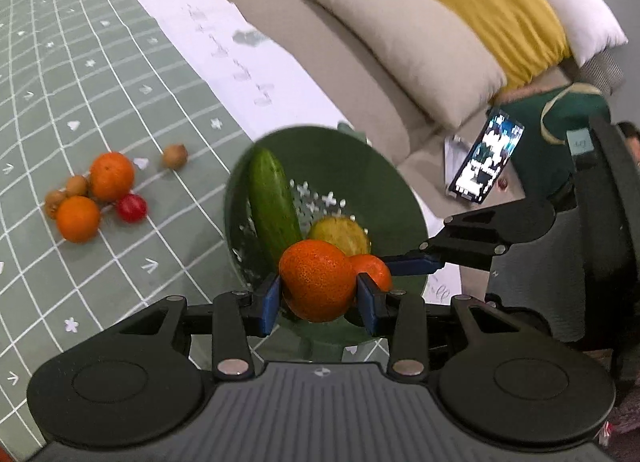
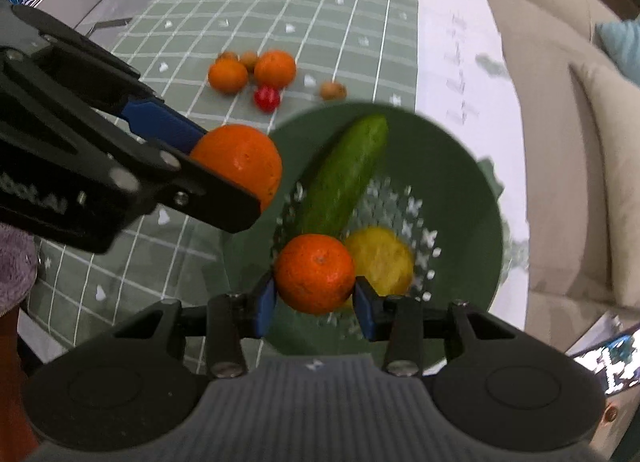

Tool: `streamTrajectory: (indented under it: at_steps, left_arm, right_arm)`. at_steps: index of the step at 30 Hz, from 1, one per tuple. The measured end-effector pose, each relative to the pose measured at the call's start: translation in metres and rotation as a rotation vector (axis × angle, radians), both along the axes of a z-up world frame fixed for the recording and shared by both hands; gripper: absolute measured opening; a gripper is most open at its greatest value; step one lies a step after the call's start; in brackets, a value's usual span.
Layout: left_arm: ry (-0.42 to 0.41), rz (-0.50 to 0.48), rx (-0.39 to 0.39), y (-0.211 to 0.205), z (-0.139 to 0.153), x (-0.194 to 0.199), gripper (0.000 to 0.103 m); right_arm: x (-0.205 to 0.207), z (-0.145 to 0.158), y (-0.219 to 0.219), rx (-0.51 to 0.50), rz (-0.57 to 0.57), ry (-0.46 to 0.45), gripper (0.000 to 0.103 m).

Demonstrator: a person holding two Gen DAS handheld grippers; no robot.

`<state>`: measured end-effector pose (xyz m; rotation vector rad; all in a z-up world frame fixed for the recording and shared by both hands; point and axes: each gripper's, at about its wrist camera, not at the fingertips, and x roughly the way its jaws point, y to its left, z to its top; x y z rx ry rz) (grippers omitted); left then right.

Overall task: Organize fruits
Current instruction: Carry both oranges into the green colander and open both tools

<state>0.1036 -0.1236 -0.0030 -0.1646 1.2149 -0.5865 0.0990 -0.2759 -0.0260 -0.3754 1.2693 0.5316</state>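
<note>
My left gripper (image 1: 318, 292) is shut on an orange (image 1: 316, 280) and holds it over the near rim of a green colander bowl (image 1: 396, 198). My right gripper (image 2: 316, 298) is shut on a second orange (image 2: 315, 273) over the same bowl (image 2: 460, 166); that orange also shows in the left wrist view (image 1: 374, 268). The left gripper's orange shows in the right wrist view (image 2: 240, 162). Inside the bowl lie a cucumber (image 1: 272, 202) (image 2: 344, 174) and a lemon (image 1: 340, 236) (image 2: 380, 258).
On the green checked tablecloth (image 1: 100, 82) sit two more oranges (image 1: 112, 176) (image 1: 78, 219), a red tomato (image 1: 131, 207) and small brown fruits (image 1: 175, 156). A beige sofa with cushions (image 1: 420, 42) lies past the table edge. A lit phone (image 1: 486, 158) is at right.
</note>
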Motion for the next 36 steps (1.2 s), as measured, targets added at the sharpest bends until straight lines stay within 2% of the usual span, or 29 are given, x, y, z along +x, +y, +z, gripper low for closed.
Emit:
streamTrajectory:
  at_steps: [4,17,24,28,33,36]
  left_arm:
    - [0.055,-0.008,0.015,-0.009,-0.013,0.005,0.045]
    - [0.135,-0.051,0.1,-0.027,-0.041,0.018,0.046]
    - [0.137,-0.061,0.088,-0.027,-0.042,0.018,0.048]
    - [0.131,-0.056,0.073,-0.025,-0.042,0.017,0.057]
    - [0.122,-0.049,0.053,-0.022,-0.037,0.014,0.061]
    - [0.116,-0.048,0.037,-0.018,-0.032,0.012,0.062]
  right_arm:
    - [0.005,-0.008,-0.004,0.005,-0.008,0.044,0.038]
    - [0.021,-0.028,-0.01,0.016,-0.019,0.159,0.039]
    - [0.023,-0.029,-0.008,0.012,-0.017,0.166,0.04]
    - [0.023,-0.026,-0.006,0.013,-0.018,0.149,0.051]
    - [0.02,-0.02,-0.003,0.001,-0.014,0.135,0.053]
    - [0.017,-0.014,-0.001,-0.01,-0.014,0.111,0.058]
